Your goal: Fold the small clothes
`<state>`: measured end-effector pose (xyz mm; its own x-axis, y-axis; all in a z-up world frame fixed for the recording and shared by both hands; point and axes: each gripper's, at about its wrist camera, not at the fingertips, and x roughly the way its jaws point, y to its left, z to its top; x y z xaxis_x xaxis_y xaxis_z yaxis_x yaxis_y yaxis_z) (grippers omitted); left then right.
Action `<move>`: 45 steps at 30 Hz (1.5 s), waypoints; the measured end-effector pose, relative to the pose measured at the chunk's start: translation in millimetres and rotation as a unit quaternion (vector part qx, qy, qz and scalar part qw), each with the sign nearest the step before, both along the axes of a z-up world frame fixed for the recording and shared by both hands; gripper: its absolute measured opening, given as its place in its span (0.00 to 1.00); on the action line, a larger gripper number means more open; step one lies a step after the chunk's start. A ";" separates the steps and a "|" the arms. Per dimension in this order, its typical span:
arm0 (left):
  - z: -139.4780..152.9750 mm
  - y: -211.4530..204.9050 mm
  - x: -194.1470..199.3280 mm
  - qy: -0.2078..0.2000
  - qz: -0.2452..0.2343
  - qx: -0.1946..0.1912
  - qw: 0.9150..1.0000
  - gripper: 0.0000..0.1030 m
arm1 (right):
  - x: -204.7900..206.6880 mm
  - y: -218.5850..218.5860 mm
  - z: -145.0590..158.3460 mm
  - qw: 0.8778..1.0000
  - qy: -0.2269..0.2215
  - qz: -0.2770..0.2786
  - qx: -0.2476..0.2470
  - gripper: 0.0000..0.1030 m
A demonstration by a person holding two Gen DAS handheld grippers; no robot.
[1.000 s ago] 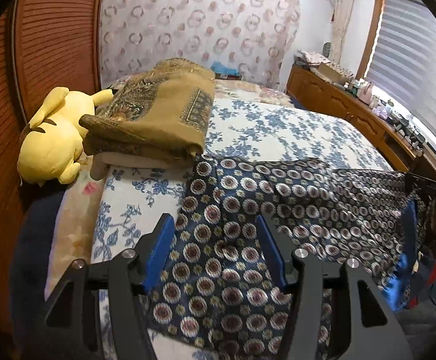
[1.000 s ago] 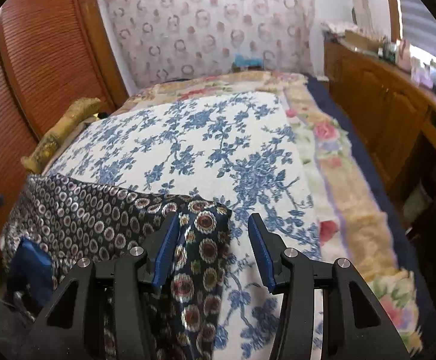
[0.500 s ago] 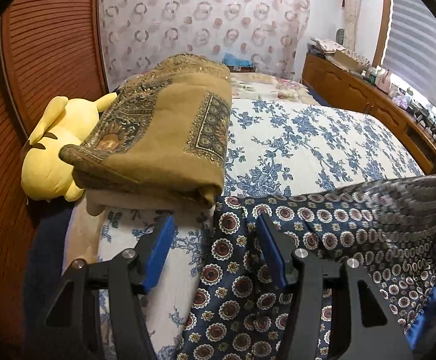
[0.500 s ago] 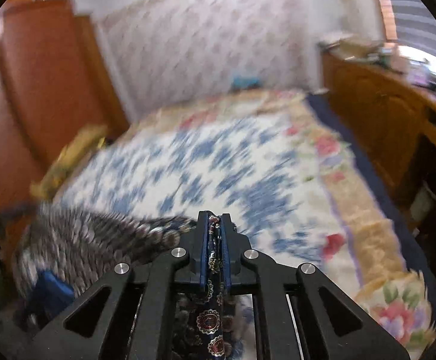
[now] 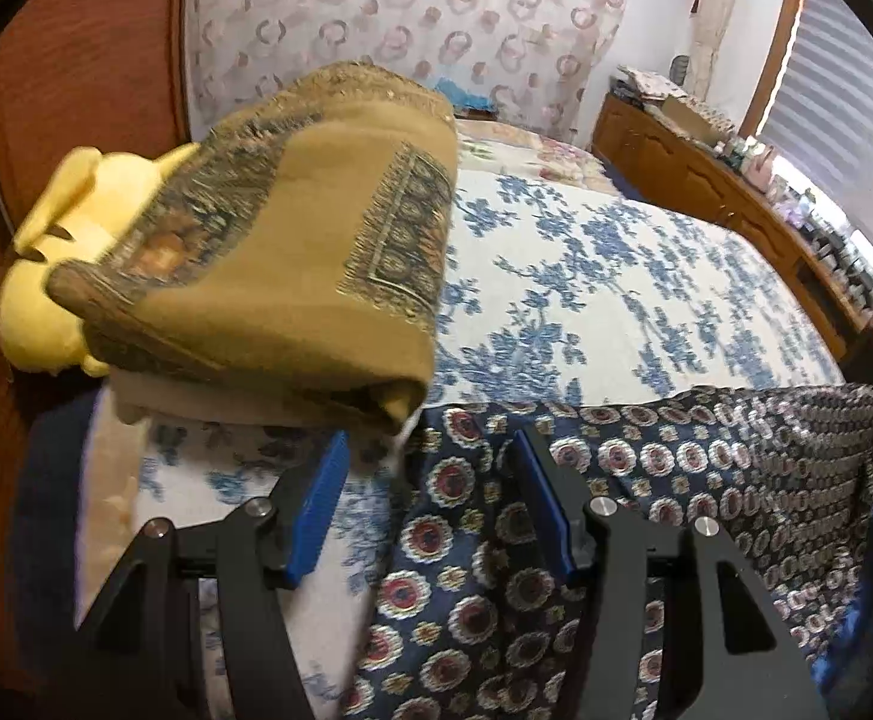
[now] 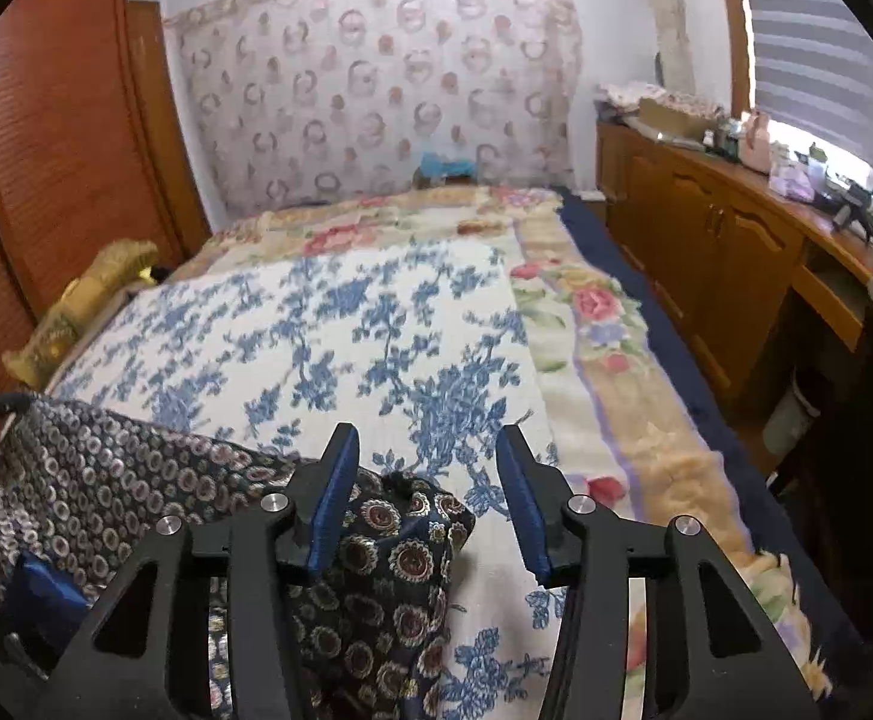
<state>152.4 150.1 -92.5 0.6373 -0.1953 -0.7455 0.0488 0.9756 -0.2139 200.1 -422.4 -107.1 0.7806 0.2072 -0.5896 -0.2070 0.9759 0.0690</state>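
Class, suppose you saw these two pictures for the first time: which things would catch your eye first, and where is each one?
Probably the dark medallion-print cloth, spread over the near end of the bed under both open grippers. Next, the folded mustard blanket piled at the bed's left edge, with a yellow plush toy behind it against the wooden wardrobe.

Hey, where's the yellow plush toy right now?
In the left wrist view the yellow plush toy lies at far left against the wooden wardrobe, partly hidden behind the folded tan blanket.
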 end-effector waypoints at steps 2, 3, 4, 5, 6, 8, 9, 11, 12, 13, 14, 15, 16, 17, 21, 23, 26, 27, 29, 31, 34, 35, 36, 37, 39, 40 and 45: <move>-2.9 -1.6 1.9 0.006 -0.007 -0.011 1.000 0.55 | 8.2 1.0 -9.2 1.000 0.020 0.011 -0.001 0.50; -3.9 -2.9 2.8 0.009 -0.009 -0.008 1.000 0.55 | 10.8 1.6 -13.3 1.000 0.027 0.015 -0.004 0.50; -5.5 -5.0 3.5 0.012 -0.009 -0.001 1.000 0.55 | 13.0 2.3 -17.2 0.999 0.031 0.017 -0.010 0.51; -5.8 -4.5 3.3 0.014 -0.009 0.002 1.000 0.55 | 14.2 2.6 -20.1 0.999 0.034 0.019 -0.014 0.53; -6.8 -5.0 3.8 0.016 -0.010 0.005 1.000 0.55 | 15.2 3.0 -22.8 0.999 0.037 0.020 -0.016 0.55; -7.6 -6.5 4.6 0.015 -0.011 0.011 1.000 0.55 | 17.5 0.8 -27.9 0.999 0.043 0.018 -0.018 0.57; -7.6 -6.2 4.9 0.015 -0.011 0.012 1.000 0.55 | 18.6 -0.1 -29.9 0.999 0.047 0.020 -0.015 0.59; -7.2 -6.8 6.0 0.015 -0.009 0.011 1.000 0.55 | 21.4 -2.0 -34.9 0.998 0.056 0.026 -0.007 0.59; -7.6 -7.1 6.3 0.015 -0.009 0.012 1.000 0.55 | 22.7 -2.6 -37.2 0.998 0.059 0.029 -0.003 0.59; -7.9 -7.7 6.4 0.013 -0.010 0.014 1.000 0.55 | 23.8 -2.6 -38.6 0.998 0.062 0.033 0.001 0.59; -8.3 -9.0 7.1 0.012 -0.010 0.017 1.000 0.55 | 25.2 -2.3 -40.1 0.997 0.067 0.039 0.006 0.59; -8.7 -10.1 8.1 0.011 -0.011 0.018 1.000 0.55 | 26.3 -1.7 -40.9 0.997 0.069 0.043 0.009 0.59; -8.7 -10.6 7.8 0.010 -0.013 0.017 1.000 0.54 | 27.6 -0.9 -42.3 0.996 0.071 0.048 0.009 0.59; -8.7 -11.4 7.5 0.008 -0.017 0.017 1.000 0.46 | 28.3 0.1 -43.2 0.996 0.073 0.052 0.010 0.59; -6.7 -16.4 5.7 0.010 -0.036 0.015 0.999 0.13 | 30.7 5.2 -47.7 0.994 0.077 0.072 0.014 0.55; -2.3 -21.5 -0.2 0.001 -0.045 0.023 0.999 0.07 | 29.1 8.6 -48.8 0.992 0.080 0.093 0.021 0.33; 11.1 -25.0 -13.8 -0.025 -0.040 0.022 0.999 0.05 | 19.3 16.7 -50.5 0.989 0.080 0.123 0.019 0.10; 17.8 -26.6 -20.1 -0.036 -0.039 0.021 0.998 0.05 | 14.3 17.7 -48.6 0.989 0.073 0.127 0.021 0.08; 41.2 -28.3 -41.0 -0.072 -0.041 0.006 0.997 0.05 | -1.4 18.4 -38.5 0.990 0.047 0.131 0.026 0.07; 62.2 -30.6 -57.7 -0.100 -0.045 -0.003 0.994 0.05 | -19.7 15.6 -22.2 0.991 0.016 0.131 0.035 0.06; 102.8 -33.7 -90.4 -0.154 -0.056 -0.005 0.986 0.05 | -49.2 8.5 15.8 0.989 -0.029 0.131 0.055 0.06; 120.2 -34.2 -103.6 -0.176 -0.058 -0.006 0.983 0.05 | -61.1 6.4 32.1 0.988 -0.049 0.134 0.059 0.06; 129.5 -34.5 -109.2 -0.187 -0.059 -0.007 0.981 0.05 | -69.7 5.8 44.8 0.987 -0.064 0.135 0.057 0.06; 142.8 -34.3 -116.3 -0.202 -0.062 -0.007 0.977 0.05 | -79.6 5.1 59.2 0.986 -0.080 0.137 0.055 0.06; 173.5 -35.4 -129.9 -0.232 -0.073 -0.009 0.970 0.05 | -94.6 2.5 83.8 0.982 -0.101 0.148 0.065 0.05; 183.1 -34.2 -133.3 -0.240 -0.075 -0.011 0.968 0.05 | -103.2 0.9 97.5 0.978 -0.116 0.155 0.071 0.05; 254.8 -27.2 -151.5 -0.304 -0.081 -0.013 0.949 0.05 | -140.2 -2.2 165.4 0.965 -0.192 0.167 0.061 0.05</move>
<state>0.9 122.9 162.3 0.9078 -0.3417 -0.2431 0.3206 0.9392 -0.1226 59.8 -424.6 58.3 0.8141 0.5355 -0.2245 -0.5426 0.8393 0.0346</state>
